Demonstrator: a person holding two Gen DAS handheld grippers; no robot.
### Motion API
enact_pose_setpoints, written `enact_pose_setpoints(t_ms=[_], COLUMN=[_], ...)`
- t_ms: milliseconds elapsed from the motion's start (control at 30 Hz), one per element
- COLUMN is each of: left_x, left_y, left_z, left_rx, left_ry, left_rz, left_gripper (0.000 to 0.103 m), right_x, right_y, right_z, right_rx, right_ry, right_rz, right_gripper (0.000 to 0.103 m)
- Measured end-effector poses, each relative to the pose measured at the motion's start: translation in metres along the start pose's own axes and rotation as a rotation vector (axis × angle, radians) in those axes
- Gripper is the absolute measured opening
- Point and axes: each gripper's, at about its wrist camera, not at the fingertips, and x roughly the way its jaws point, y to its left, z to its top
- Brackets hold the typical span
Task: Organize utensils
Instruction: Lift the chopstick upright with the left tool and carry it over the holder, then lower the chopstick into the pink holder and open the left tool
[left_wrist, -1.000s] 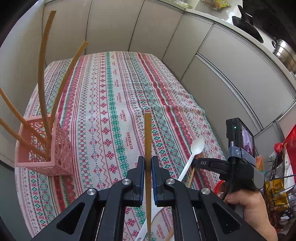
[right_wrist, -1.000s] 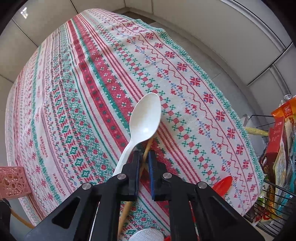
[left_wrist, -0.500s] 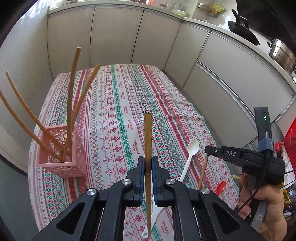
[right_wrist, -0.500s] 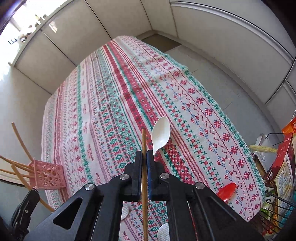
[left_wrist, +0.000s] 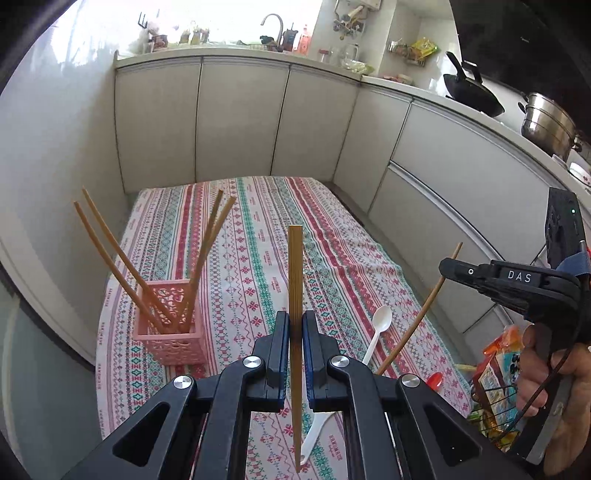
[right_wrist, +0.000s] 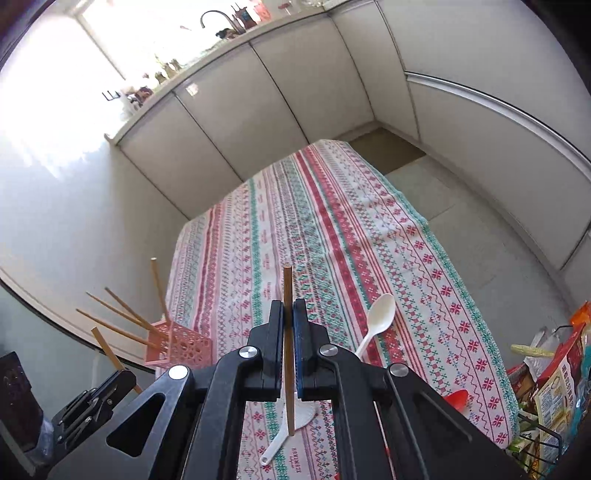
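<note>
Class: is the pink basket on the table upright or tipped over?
Upright. The pink basket stands on its base on the tablecloth, its open top holding four leaning chopsticks.

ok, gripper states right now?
Left gripper: closed on a chopstick.
Right gripper: closed on another chopstick.

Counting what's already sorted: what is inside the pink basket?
Four wooden chopsticks stand in the pink basket, leaning apart in two pairs. Their lower ends are hidden behind the lattice walls, so anything lying at the bottom cannot be seen.
</note>
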Motion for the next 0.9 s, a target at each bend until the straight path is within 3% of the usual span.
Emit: enact_pose_setpoints(t_ms=[433, 700, 900], left_x=[-0.058, -0.081, -0.06], left_y=[0.038, 0.065, 0.086], left_z=[0.015, 0.024, 0.023], left_rx=[-0.107, -0.159, -0.174], left_ry=[-0.246, -0.501, -0.592], left_rz=[0.071, 0.269, 0.339], left_gripper=[0.007, 0.007, 0.007], right_x=[-0.029, -0.02, -0.005], right_y=[0.053, 0.068, 0.074], right_z=[0.004, 0.007, 0.005], right_rx=[-0.122, -0.139, -0.152], right_ry=[-0.098, -0.122, -0.107], right_rz=[0.151, 0.195, 0.197], right_gripper=[0.005, 0.005, 0.005])
